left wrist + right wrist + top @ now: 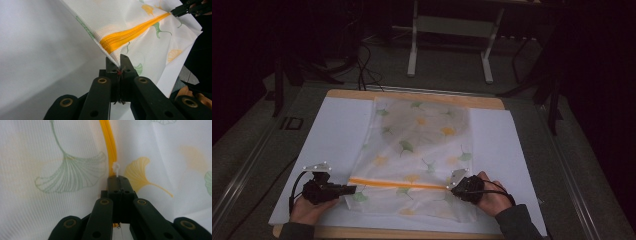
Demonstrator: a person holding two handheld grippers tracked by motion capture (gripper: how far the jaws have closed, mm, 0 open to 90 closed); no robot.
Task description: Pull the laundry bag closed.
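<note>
A white mesh bag [417,145] printed with green and yellow ginkgo leaves lies flat on a white sheet [337,135]. An orange zipper [397,184] runs across its near end. My left gripper [353,189] is shut on the bag's left corner, right by the zipper's end [110,46]; the jaws [117,62] pinch the cloth edge. My right gripper [452,187] sits at the zipper's right end, shut on the small white zipper pull [115,167], with the orange zipper [108,140] running straight away from its jaws [117,178]. The left gripper view also shows the right gripper [175,11] far off.
The sheet covers a wooden table [412,95] with bare edges at front and back. Beyond it stand a white table frame [414,45] and dark cables on a grey floor. Both hands rest near the table's front edge.
</note>
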